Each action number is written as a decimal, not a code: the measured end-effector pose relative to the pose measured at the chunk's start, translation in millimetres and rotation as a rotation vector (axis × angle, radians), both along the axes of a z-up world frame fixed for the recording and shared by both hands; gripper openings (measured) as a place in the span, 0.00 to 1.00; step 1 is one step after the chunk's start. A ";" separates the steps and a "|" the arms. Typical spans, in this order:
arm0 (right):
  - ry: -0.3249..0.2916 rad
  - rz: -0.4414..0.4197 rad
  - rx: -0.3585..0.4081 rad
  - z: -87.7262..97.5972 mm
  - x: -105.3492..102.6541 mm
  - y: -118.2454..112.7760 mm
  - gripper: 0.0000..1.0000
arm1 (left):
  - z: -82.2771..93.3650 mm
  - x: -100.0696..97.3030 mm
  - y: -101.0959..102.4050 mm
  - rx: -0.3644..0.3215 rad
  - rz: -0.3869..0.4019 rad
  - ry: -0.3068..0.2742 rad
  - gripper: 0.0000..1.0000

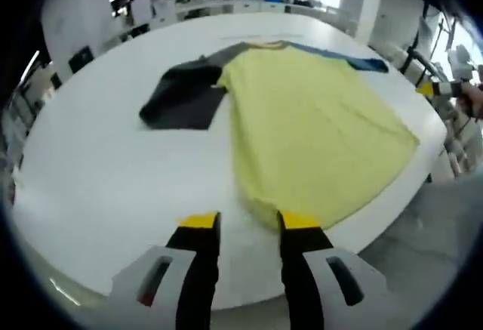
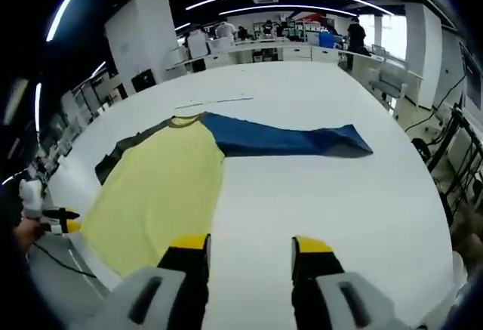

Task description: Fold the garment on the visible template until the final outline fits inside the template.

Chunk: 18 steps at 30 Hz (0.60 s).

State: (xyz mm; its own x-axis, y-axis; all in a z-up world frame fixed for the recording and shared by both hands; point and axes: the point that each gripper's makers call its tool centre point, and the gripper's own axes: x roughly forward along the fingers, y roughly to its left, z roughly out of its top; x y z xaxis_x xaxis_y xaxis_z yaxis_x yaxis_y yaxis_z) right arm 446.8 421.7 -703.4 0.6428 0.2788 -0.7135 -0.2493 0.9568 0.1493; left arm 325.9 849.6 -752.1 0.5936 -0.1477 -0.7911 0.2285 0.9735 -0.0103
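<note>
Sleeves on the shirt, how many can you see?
2: a dark grey sleeve spread on the white table one side of the yellow body, a blue sleeve stretched out opposite.

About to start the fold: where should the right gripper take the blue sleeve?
Probably at the cuff end of the blue sleeve, coming from the table's open side beyond it. The sleeve lies flat and stretched straight out from the shirt, so its free tip is easiest to lift and carry inward.
</note>
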 end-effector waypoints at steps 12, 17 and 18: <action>-0.090 0.046 -0.012 8.6 58.2 -39.2 0.63 | 42.9 17.0 -28.0 -0.107 -0.070 -0.125 0.59; -0.123 0.030 -0.032 11.3 79.9 -57.6 0.58 | 48.6 24.5 -28.7 -0.111 -0.090 -0.173 0.70; -0.133 0.023 -0.035 12.7 85.3 -61.1 0.55 | 50.0 25.9 -30.5 -0.119 -0.090 -0.179 0.72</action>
State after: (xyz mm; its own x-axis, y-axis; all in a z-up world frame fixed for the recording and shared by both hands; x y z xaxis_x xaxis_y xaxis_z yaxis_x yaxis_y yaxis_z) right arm 532.1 360.6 -690.7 0.7263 0.2712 -0.6316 -0.2867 0.9547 0.0802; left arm 351.9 819.1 -702.2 0.7033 -0.2921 -0.6480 0.3229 0.9435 -0.0749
